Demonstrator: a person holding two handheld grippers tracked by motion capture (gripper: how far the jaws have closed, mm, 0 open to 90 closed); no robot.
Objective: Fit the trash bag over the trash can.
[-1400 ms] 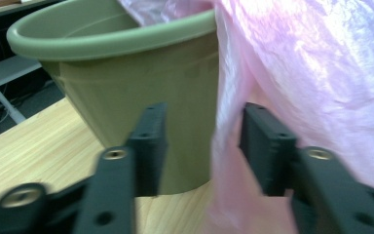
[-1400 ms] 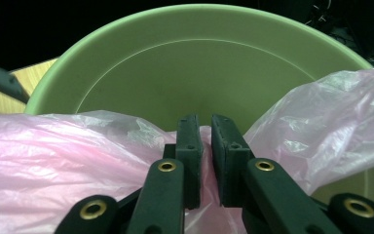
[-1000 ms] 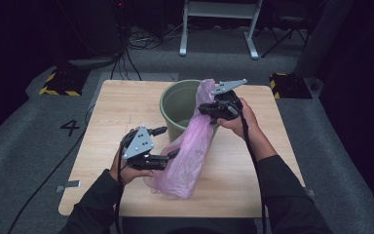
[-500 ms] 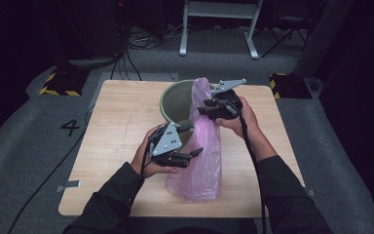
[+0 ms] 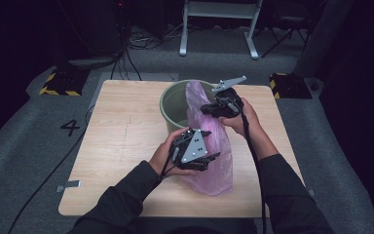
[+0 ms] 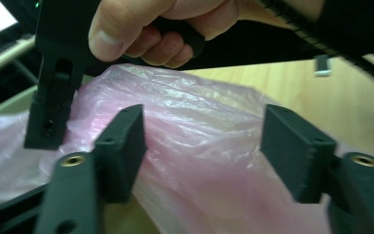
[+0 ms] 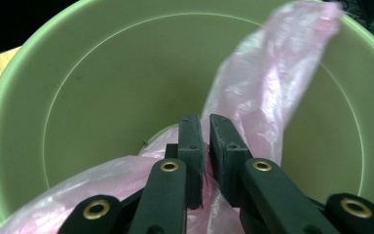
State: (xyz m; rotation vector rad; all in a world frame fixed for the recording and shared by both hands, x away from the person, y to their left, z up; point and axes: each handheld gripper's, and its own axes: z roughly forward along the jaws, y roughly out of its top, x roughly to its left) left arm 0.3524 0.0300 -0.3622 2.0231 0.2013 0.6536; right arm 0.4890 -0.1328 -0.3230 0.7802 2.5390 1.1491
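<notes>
The pink bag (image 5: 209,146) lies on the table (image 5: 121,131), draped from the rim of the green bin (image 5: 173,105) at 12 o'clock down toward the near edge at 6 o'clock; its upper end hangs into the bin. The right gripper (image 7: 205,141), at 1 o'clock above the bin's rim, is clenched on a fold of the bag, its pads nearly meeting with film between them. The left gripper (image 6: 204,146), at 6 o'clock from the bin, straddles the bag's middle; its jaws have just been closing, with the bag between them, yet the pads stand apart and do not pinch the film.
</notes>
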